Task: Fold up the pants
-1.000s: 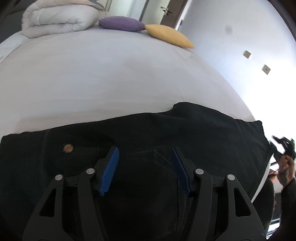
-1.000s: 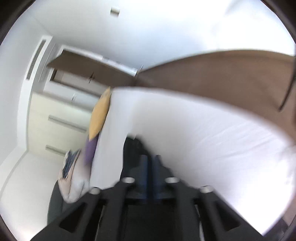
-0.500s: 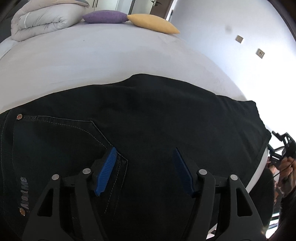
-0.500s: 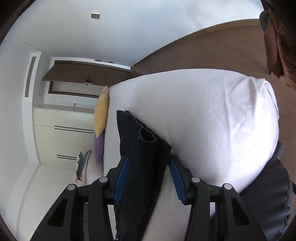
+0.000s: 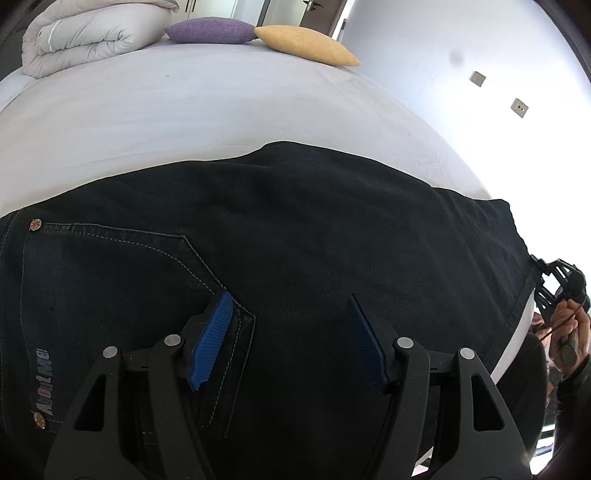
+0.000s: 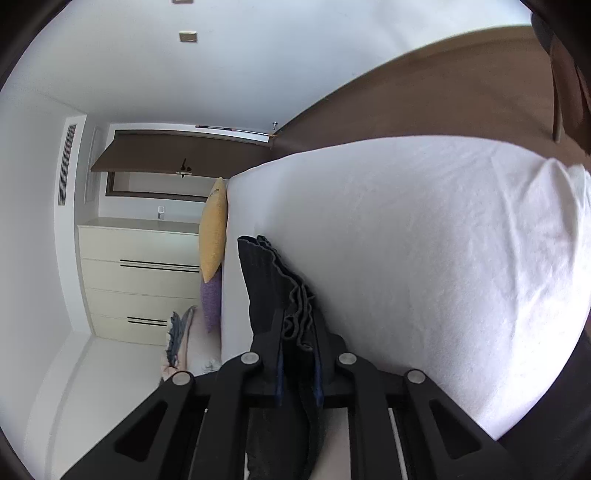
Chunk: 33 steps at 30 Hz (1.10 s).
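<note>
Black denim pants (image 5: 295,229) lie spread flat across the white bed (image 5: 184,110), back pocket and label at the left. My left gripper (image 5: 290,308) hangs open just over the fabric by the pocket's corner, nothing pinched between its blue pads (image 5: 212,332). At the pants' right end my right gripper (image 5: 557,284) shows small, held in a hand. In the right wrist view that gripper (image 6: 298,332) is closing on the bunched leg-end layers of the pants (image 6: 266,273), which sit squeezed between the jaws at the bed's edge.
A rolled white duvet (image 5: 85,37), a purple pillow (image 5: 210,31) and a yellow pillow (image 5: 306,44) lie at the bed's far end. A cream dresser (image 6: 140,280) stands beyond. Brown floor (image 6: 443,92) runs beside the bed. A person's hand (image 5: 569,328) is at the right edge.
The left gripper slid across and down over the pants, so the pocket now sits by its left pad. The right gripper's wide jaws drew together on the leg ends.
</note>
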{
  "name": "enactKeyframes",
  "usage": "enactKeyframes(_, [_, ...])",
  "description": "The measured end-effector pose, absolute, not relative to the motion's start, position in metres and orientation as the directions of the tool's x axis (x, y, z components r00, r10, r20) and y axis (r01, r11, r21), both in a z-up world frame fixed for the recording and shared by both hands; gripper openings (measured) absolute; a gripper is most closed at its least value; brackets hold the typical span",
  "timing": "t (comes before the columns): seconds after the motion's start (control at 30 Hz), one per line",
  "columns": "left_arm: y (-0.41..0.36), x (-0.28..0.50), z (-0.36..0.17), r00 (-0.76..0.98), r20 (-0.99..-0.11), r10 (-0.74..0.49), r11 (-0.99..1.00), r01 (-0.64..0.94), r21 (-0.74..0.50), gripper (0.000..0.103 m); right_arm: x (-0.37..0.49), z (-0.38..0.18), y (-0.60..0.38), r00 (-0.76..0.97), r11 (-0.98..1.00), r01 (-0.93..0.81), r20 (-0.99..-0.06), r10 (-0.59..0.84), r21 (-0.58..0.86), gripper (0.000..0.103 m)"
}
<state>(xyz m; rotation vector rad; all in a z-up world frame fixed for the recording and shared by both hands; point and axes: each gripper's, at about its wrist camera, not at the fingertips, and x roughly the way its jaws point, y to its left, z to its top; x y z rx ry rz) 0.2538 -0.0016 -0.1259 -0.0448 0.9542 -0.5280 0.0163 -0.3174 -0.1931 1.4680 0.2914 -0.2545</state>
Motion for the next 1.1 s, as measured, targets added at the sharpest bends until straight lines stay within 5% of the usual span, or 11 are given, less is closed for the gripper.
enactKeyframes(0.27, [0.008, 0.248, -0.126, 0.471, -0.753, -0.46, 0.87, 0.408, -0.276, 0.063, 0.05, -0.115, -0.268, 0.895, 0.46, 0.406, -0.446, -0.024, 0.79, 0.012])
enactKeyframes(0.4, [0.009, 0.246, -0.121, 0.479, -0.745, -0.463, 0.873, 0.392, -0.29, 0.063, 0.097, -0.067, -0.163, 0.846, 0.837, 0.317, -0.533, -0.037, 0.445, 0.012])
enactKeyframes(0.47, [0.011, 0.244, -0.117, 0.477, -0.735, -0.482, 0.866, 0.386, -0.317, 0.063, 0.123, -0.071, -0.09, 0.794, 0.965, 0.242, -0.592, -0.139, 0.099, 0.012])
enactKeyframes(0.63, [0.003, 0.234, -0.106, 0.452, -0.698, -0.556, 0.825, 0.4, -0.398, 0.038, 0.15, -0.134, -0.022, 0.69, 0.962, 0.119, -0.677, -0.257, -0.244, 0.012])
enactKeyframes(0.8, [-0.024, 0.23, -0.098, 0.396, -0.682, -0.615, 0.778, 0.443, -0.445, 0.035, 0.143, -0.131, -0.016, 0.713, 0.944, 0.114, -0.637, -0.295, -0.31, 0.012])
enactKeyframes(0.87, [-0.036, 0.235, -0.096, 0.362, -0.67, -0.649, 0.752, 0.441, -0.49, 0.043, 0.138, -0.124, -0.012, 0.729, 0.941, 0.118, -0.615, -0.3, -0.318, 0.012])
enactKeyframes(1.0, [-0.055, 0.246, -0.086, 0.302, -0.629, -0.716, 0.693, 0.411, -0.592, 0.08, 0.125, -0.107, 0.007, 0.768, 0.939, 0.1, -0.575, -0.284, -0.33, 0.012])
enactKeyframes(1.1, [-0.065, 0.254, -0.08, 0.262, -0.586, -0.767, 0.64, 0.381, -0.667, 0.086, 0.12, -0.097, 0.027, 0.784, 0.939, 0.065, -0.564, -0.258, -0.339, 0.012])
